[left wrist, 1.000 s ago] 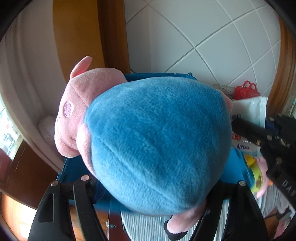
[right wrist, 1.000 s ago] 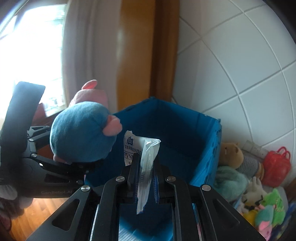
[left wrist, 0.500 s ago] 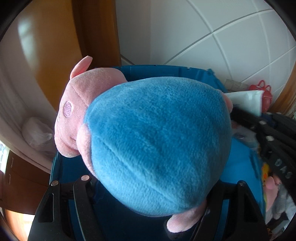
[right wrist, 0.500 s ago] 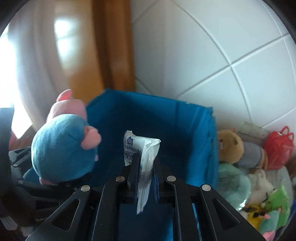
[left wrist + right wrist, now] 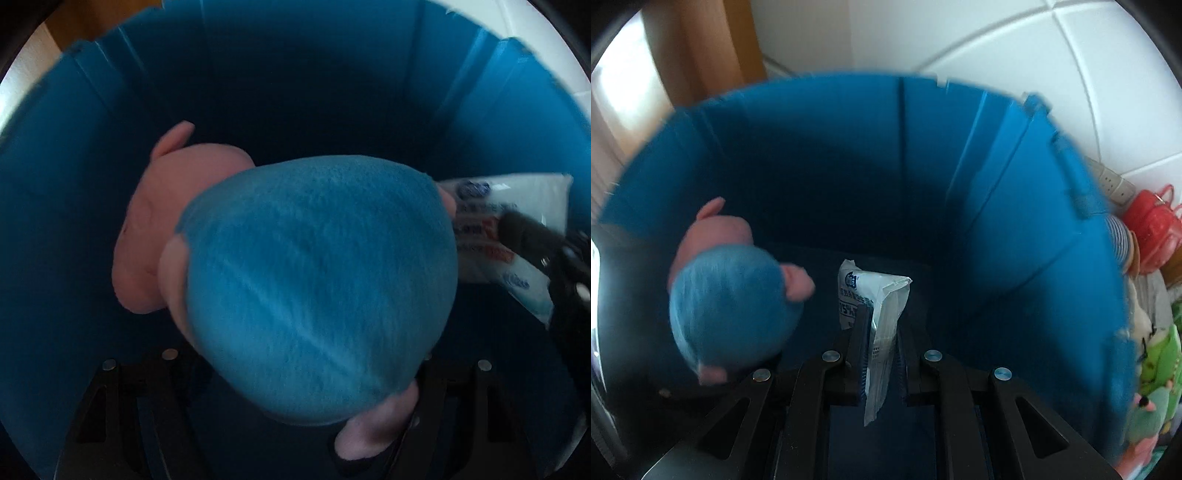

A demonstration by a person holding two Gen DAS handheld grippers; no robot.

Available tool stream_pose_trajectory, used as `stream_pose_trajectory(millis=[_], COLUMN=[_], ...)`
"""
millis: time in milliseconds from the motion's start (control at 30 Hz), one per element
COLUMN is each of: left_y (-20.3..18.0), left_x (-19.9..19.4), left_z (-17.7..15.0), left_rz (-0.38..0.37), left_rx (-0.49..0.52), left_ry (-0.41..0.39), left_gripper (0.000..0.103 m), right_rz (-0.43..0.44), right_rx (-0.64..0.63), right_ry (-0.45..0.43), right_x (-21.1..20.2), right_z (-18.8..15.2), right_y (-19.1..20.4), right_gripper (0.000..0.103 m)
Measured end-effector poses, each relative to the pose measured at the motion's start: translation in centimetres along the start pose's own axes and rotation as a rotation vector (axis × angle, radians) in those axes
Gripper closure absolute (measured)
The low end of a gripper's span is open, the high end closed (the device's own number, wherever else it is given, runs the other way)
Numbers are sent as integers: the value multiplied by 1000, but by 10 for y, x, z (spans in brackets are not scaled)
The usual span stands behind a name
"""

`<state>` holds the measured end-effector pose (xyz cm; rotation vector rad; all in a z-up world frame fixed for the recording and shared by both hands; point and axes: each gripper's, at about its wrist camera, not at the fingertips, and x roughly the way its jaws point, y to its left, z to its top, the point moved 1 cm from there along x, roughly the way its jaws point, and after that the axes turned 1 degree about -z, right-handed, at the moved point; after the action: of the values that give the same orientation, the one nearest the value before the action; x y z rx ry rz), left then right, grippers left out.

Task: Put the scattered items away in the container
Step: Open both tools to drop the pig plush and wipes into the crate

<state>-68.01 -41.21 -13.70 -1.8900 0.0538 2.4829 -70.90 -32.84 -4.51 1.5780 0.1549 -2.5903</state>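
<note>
Both grippers reach down inside the blue container (image 5: 1015, 206). The left gripper (image 5: 295, 373) is spread wide around a pink-and-blue plush pig (image 5: 317, 288), clamping its round body. Just beside it, the right gripper (image 5: 881, 332) pinches a white wipes packet (image 5: 882, 314) upright above the container's floor.

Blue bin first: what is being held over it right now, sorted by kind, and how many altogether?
Plush toys: 1, the blue and pink plush pig, gripped by the left gripper.
Sealed packets: 1, the white wipes packet, pinched in the right gripper.
Total: 2 things, both over the blue bin. Nothing else shows on its dark floor.
</note>
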Motion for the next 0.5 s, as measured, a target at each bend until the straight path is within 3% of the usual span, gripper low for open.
stream_pose_trajectory(millis=[100,267,500], left_y=[3,7,-6], left_x=[29,67,97], left_z=[13,27,45], left_rz=[20,6,32], left_rx=[-22,-37,21], left_ry=[11,5,-50], left_gripper=[29,28,28], right_rz=[-28,1,8], right_rx=[-11,-18,23], right_ry=[19,55,121], right_x=[28,73,128], right_z=[3,5,-6], right_y=[-2,4,-7], right_gripper=[90,90,90])
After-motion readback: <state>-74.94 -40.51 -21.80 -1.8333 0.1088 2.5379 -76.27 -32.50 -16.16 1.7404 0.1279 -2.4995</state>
